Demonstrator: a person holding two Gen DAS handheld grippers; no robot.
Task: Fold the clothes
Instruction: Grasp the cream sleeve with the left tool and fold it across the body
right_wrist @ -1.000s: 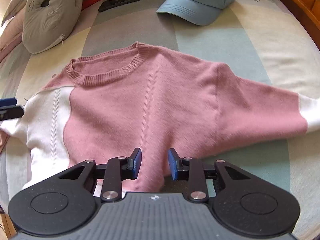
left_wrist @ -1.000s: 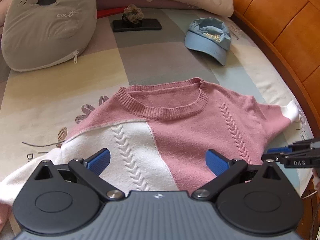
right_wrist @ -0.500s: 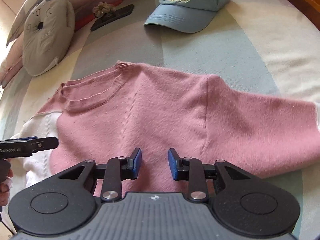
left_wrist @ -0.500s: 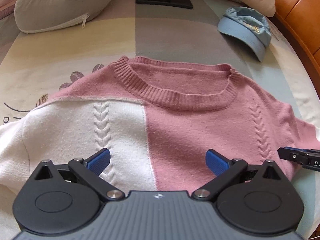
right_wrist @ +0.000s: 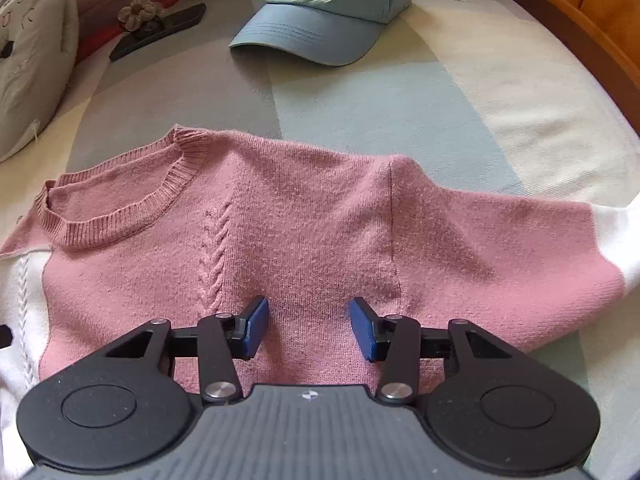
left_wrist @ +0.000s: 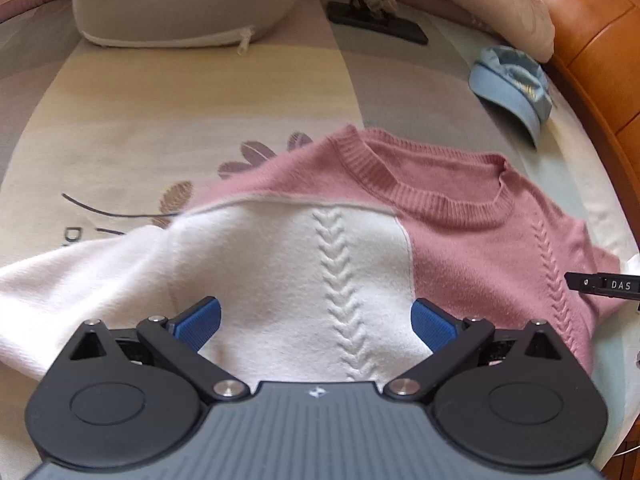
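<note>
Hovering over the bed (left_wrist: 120, 128), we keep our left gripper (left_wrist: 316, 326) spread wide above the white panel of the pink-and-white sweater (left_wrist: 460, 248), holding nothing. Our right gripper (right_wrist: 307, 328) sits partly open over the pink lower body, its blue pads (right_wrist: 256, 326) empty, the knit showing between them. We see the sweater lying front up, sleeves out to both sides. Beyond its collar lie a blue cap (right_wrist: 324, 20), a black phone (left_wrist: 376, 26) and a grey cat pillow (left_wrist: 180, 4).
</note>
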